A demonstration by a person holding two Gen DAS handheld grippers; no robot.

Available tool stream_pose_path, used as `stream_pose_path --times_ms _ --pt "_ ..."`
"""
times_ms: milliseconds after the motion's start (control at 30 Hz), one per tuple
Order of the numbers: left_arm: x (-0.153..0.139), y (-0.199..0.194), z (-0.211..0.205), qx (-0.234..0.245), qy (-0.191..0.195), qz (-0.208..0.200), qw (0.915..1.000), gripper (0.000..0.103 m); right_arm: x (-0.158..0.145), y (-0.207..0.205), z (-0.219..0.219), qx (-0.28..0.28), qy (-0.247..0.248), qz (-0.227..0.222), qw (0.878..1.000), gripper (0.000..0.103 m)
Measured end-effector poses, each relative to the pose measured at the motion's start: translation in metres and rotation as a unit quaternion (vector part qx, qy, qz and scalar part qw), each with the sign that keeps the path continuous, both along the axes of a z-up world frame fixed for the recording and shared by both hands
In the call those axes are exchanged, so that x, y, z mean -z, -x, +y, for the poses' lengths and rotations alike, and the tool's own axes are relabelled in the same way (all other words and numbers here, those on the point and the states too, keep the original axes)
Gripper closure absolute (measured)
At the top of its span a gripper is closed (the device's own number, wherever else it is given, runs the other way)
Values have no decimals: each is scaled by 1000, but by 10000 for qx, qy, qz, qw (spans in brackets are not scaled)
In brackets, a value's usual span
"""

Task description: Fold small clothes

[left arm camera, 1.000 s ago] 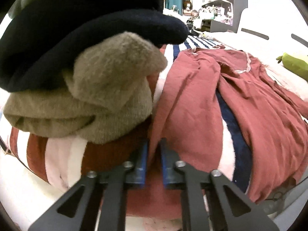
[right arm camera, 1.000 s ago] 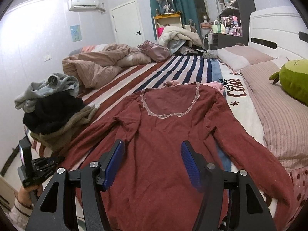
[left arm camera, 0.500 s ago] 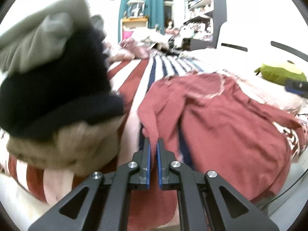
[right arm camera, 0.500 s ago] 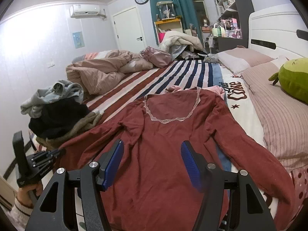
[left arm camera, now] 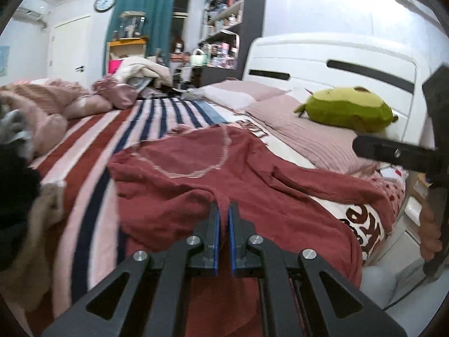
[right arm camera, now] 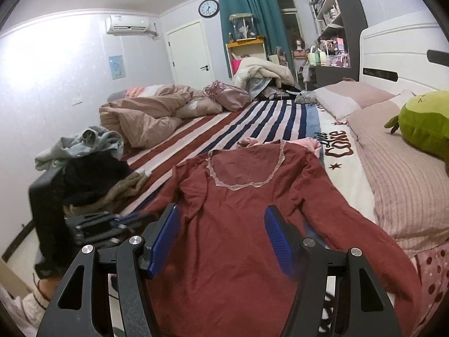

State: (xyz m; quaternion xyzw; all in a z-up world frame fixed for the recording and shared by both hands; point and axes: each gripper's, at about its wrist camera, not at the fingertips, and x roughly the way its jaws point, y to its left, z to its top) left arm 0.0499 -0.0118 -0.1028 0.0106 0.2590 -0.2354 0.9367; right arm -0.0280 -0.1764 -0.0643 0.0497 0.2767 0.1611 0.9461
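The red top [right arm camera: 238, 224] lies spread over the striped bedspread [right arm camera: 252, 120], mid-frame. Left gripper [left arm camera: 223, 216] is clenched on a pinch of its fabric, bottom centre. Right gripper [right arm camera: 221, 233] hangs released above its lower half. Clothes pile [right arm camera: 87, 168] sits at left.

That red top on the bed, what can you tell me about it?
The red top is a soft, wrinkled long-sleeved shirt with pale lace trim around a wide neckline. It lies flat, front up, on the striped bedspread, right sleeve stretched out. The left gripper pinches its left sleeve, carried over the body. The right gripper hovers open above.
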Motion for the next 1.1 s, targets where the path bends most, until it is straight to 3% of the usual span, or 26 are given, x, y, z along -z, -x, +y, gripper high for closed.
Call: stream_pose_path --times_ms 367,433,500,567,800,967,1100 --pt "46 -25 -59 787 -41 879 9930 99 10 -5 -34 194 -260 234 9992 37" --pt "52 -27 -62 791 -84 1037 9914 91 13 -8 -40 261 -276 299 9988 31" --pt "52 -26 -59 836 -20 1067 9908 64 15 -11 -43 289 -295 365 9985 25" --pt "43 -19 -49 838 42 953 9919 54 19 -13 -45 255 -331 466 9980 24" --pt "5 8 15 272 -8 477 9985 46 37 -26 -25 -299 -502 1058 9927 24" --pt "8 15 62 -473 -255 369 9979 45 61 -41 7 -775 -712 1839 9773 24" --pt "14 19 92 -760 -199 411 9961 45 72 -48 41 -967 -342 2061 9731 24"
